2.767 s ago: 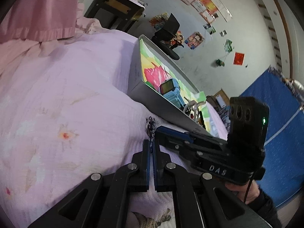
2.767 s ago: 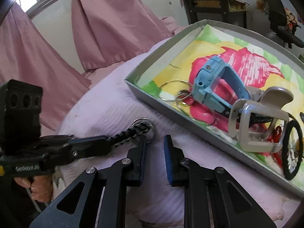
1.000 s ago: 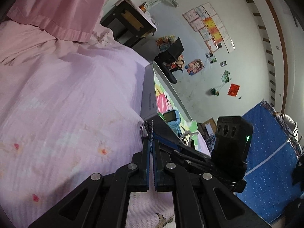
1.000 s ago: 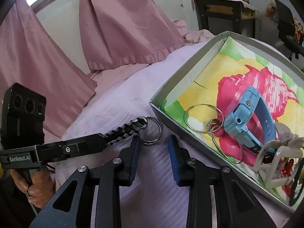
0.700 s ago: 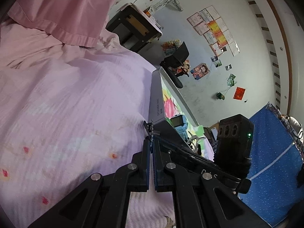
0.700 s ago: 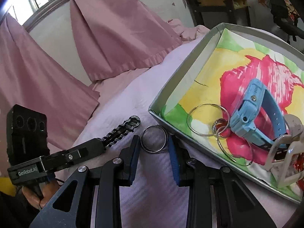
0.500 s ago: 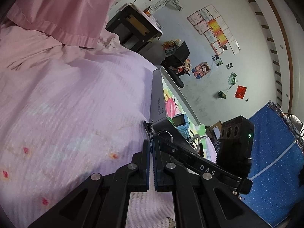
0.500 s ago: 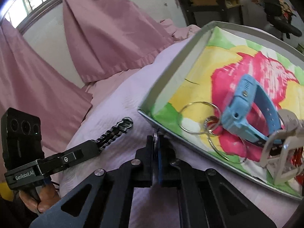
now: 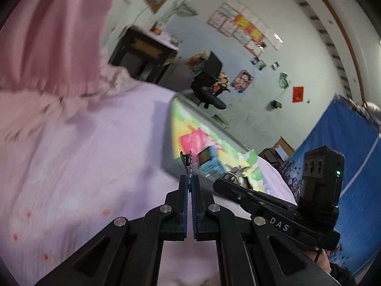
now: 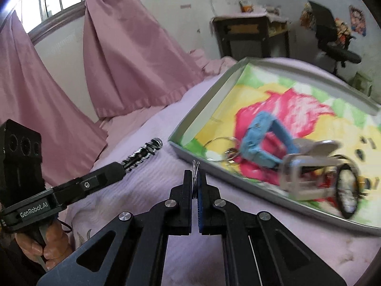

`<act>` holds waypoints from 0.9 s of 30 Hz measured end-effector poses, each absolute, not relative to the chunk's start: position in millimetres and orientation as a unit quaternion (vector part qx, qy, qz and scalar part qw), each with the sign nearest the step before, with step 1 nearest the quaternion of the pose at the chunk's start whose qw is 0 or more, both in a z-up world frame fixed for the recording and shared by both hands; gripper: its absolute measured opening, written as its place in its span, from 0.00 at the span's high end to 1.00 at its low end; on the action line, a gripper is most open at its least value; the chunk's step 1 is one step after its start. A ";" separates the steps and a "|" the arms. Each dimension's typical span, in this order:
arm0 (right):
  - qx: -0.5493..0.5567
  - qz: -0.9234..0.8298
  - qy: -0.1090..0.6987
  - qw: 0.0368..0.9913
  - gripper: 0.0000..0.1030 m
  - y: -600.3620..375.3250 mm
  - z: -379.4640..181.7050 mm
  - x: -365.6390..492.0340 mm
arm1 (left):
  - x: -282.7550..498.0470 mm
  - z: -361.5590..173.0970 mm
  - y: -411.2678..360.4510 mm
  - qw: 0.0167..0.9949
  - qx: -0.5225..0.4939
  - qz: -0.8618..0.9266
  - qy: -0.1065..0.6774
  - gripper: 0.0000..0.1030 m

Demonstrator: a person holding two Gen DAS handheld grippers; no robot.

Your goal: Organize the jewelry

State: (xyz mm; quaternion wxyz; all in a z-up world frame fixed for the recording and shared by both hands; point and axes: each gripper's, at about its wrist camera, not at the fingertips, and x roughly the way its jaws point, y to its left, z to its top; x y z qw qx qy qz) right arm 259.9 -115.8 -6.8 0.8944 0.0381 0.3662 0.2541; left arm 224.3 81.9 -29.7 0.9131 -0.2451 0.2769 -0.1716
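Both pairs of jaws are pressed nearly together, each pinching something thin. Between the right gripper's (image 10: 195, 181) pads stands a silver key ring (image 10: 195, 166), edge-on, its top poking just past the fingertips. The left gripper (image 9: 189, 186) is clamped on the end of a dark metal link chain (image 10: 142, 153), which sticks straight out ahead of its tips; from the right wrist view that chain lies out to the left of the right jaws, well apart from the ring.

Ahead and to the right of the right jaws sits the grey tray (image 10: 214, 90) with a bright flower-print lining, its near wall just beyond the ring. Inside it lie a blue watch (image 10: 259, 140), more key rings (image 10: 221, 147) just to the watch's left, a grey-white watch (image 10: 307, 169) and a black ring (image 10: 347, 188) further right. From the left wrist view the tray's near wall (image 9: 181, 166) rises directly beyond the chain tip, and the right gripper (image 9: 228, 181) crosses in from the right, close beside the left jaws.

Everything rests on a pale purple bedspread (image 10: 142, 190). Pink curtains (image 10: 128, 54) hang far left of the jaws; a dark wooden desk (image 10: 250, 33) and a black office chair (image 10: 333, 43) stand past the tray.
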 end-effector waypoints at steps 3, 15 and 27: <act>0.046 0.228 0.343 0.910 0.96 -138.4 5.9 257.1 | 233.2 -14.6 65.0 0.921 -0.220 -0.181 0.266 0.97; 0.078 0.067 0.326 0.940 0.96 -234.8 -3.8 270.6 | 266.3 -6.5 2.4 0.937 -0.115 -0.153 0.293 0.97; 0.077 0.030 0.354 0.932 0.96 -243.0 -30.3 284.3 | 279.3 -17.6 -3.7 0.929 -0.108 -0.134 0.329 0.97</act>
